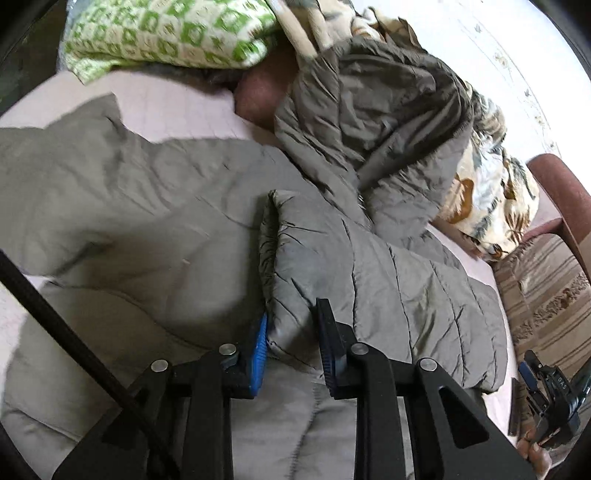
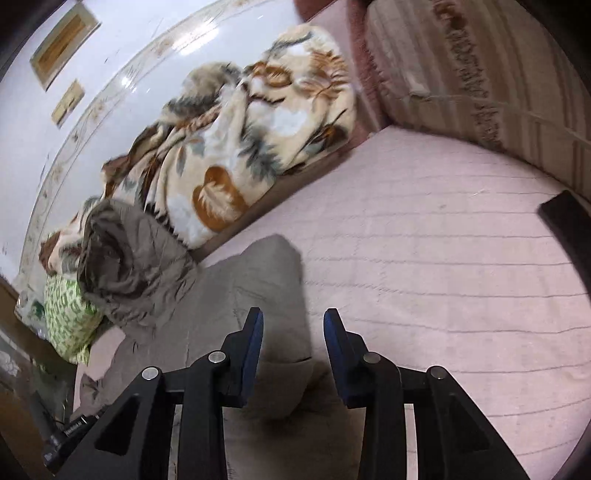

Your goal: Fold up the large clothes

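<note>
A large grey quilted jacket lies spread on a pale pink bed cover. Its hood bunches up at the back. One sleeve is folded across the body. My left gripper is shut on the sleeve's cuff end, which sits pinched between the blue pads. My right gripper is open and empty just above the jacket's edge; it also shows in the left wrist view at the bottom right.
A floral blanket is heaped along the wall behind the jacket. A green-and-white patterned pillow lies at the far left. A striped cushion and a reddish sofa arm stand at the right.
</note>
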Demonstrator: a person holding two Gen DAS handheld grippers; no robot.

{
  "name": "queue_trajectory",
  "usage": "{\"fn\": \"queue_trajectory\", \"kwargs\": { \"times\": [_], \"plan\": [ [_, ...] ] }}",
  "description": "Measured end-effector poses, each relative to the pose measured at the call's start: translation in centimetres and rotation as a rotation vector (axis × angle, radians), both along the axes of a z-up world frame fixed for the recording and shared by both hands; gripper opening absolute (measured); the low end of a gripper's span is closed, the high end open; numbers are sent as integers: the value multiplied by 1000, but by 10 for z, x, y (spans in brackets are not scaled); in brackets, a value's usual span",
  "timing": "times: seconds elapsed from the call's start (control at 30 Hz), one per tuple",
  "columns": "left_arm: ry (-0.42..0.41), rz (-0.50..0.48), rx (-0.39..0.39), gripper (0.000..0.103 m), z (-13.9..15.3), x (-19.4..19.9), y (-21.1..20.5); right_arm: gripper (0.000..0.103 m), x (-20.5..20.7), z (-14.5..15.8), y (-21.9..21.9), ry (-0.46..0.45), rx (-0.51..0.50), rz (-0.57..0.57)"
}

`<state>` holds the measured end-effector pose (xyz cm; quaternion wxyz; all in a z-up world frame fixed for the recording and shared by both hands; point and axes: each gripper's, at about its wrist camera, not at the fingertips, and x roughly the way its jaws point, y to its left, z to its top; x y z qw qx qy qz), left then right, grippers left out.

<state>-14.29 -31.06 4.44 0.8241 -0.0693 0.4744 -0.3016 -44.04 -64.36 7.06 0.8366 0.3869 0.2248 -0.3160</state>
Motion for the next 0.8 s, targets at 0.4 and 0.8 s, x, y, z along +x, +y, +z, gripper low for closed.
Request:
{"fn": "queue_trajectory", "kwargs": {
  "times": [0.4, 0.8],
  "plan": [
    [-29, 39, 95, 27, -11, 8, 5, 37, 77, -44, 36, 231, -18, 181],
    [-175, 121, 125, 51, 23, -2, 21, 38, 74, -21, 46, 221, -91, 171]
  ]
}}
